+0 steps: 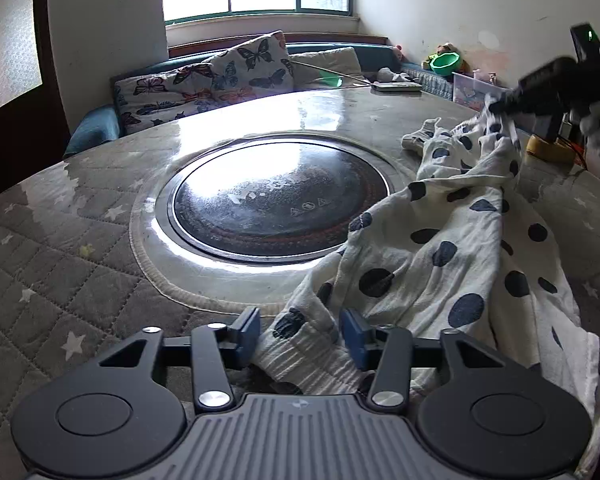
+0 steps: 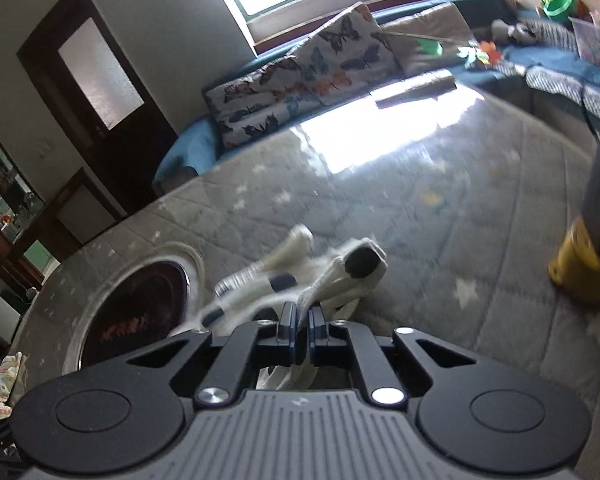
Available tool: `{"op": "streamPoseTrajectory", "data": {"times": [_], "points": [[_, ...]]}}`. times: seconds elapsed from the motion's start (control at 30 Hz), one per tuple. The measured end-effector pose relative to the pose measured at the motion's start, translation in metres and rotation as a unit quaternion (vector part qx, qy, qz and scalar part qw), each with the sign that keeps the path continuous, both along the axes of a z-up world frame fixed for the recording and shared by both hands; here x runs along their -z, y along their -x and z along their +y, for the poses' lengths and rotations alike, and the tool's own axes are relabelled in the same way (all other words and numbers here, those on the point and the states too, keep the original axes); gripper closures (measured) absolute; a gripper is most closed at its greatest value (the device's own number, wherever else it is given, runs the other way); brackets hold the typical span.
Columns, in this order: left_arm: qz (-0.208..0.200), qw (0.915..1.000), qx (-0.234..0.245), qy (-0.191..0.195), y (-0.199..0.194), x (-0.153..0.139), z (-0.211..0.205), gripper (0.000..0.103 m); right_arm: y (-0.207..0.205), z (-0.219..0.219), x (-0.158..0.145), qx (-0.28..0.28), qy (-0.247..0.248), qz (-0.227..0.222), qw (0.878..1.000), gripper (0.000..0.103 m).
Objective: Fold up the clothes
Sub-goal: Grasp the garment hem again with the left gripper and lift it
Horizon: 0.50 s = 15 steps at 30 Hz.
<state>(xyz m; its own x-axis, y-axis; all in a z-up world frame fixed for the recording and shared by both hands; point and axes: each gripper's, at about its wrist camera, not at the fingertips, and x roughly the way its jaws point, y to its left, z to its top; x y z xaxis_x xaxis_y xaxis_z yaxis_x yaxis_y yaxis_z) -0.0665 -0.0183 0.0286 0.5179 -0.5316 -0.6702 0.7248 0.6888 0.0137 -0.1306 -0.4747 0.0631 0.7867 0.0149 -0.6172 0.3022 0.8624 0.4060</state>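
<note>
Quilted star-print table cover (image 1: 60, 280) w/ a round dark hotplate (image 1: 276, 204) mid-table. My left gripper (image 1: 300, 334) sits part-open, ribbed cuff of the spotted garment (image 1: 452, 240) between the pads; can't tell if they're pinching, so it may slip out when I lift. Garment runs near-left to far-right, where my right gripper (image 2: 302, 318) is clamped tight on the other end, bunched; risk: uneven fold.
</note>
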Motion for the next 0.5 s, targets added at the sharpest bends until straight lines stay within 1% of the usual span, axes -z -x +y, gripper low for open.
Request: {"op": "streamPoseTrajectory", "data": {"times": [0.07, 0.1, 0.17, 0.27, 0.4, 0.5], "points": [[0.003, 1.0, -0.002, 0.008, -0.001, -0.001, 0.002, 0.069, -0.009, 0.004, -0.01, -0.005, 0.009, -0.006, 1.0, 0.098], [0.003, 0.9999, -0.004, 0.012, -0.001, -0.002, 0.003, 0.072, -0.013, 0.007, -0.015, -0.008, 0.013, -0.009, 1.0, 0.098], [-0.002, 0.9998, -0.013, 0.015, 0.0, -0.003, 0.005, 0.081, -0.025, 0.012, -0.025, -0.015, 0.02, -0.014, 1.0, 0.098], [-0.01, 0.9992, -0.033, 0.021, 0.002, -0.007, 0.009, 0.089, -0.044, 0.022, -0.035, -0.026, 0.026, -0.017, 0.999, 0.099], [-0.02, 0.9958, -0.083, 0.035, 0.005, -0.013, 0.024, 0.091, -0.085, 0.041, -0.051, -0.041, 0.039, -0.021, 0.998, 0.1], [-0.032, 0.9903, -0.13, 0.038, 0.008, -0.015, 0.038, 0.091, -0.118, 0.056, -0.06, -0.051, 0.04, -0.024, 0.998, 0.1]]}}
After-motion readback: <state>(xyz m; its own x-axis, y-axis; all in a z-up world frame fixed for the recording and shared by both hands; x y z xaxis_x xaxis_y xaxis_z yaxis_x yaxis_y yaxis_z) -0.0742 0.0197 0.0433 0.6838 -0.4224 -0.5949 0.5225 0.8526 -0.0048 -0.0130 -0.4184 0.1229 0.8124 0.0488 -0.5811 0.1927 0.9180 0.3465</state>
